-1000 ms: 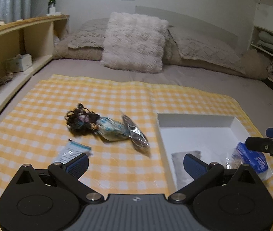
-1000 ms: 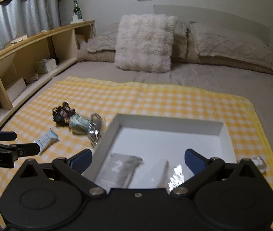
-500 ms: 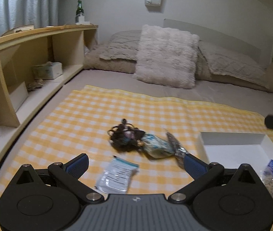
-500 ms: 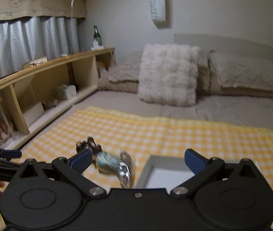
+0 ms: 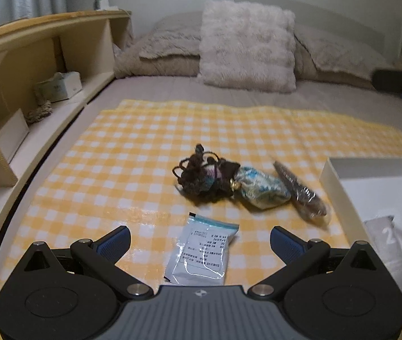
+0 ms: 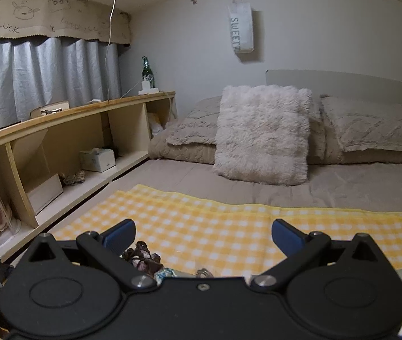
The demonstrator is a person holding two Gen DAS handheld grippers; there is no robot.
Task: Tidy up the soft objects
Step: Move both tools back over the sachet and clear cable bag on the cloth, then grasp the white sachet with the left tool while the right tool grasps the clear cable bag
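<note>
The small clear zip pouch with a printed label point(image 5: 202, 252) lay flat on the yellow checked cloth point(image 5: 133, 153) on the bed, its long axis running away from the left gripper point(image 5: 199, 239), sealed end far. The gripper's jaws stood wide apart and held nothing. The white open box point(image 5: 370, 167) on the right contained a grey packet marked 2 point(image 5: 386, 236). The right gripper point(image 6: 202, 235) was also wide open and empty.
</note>
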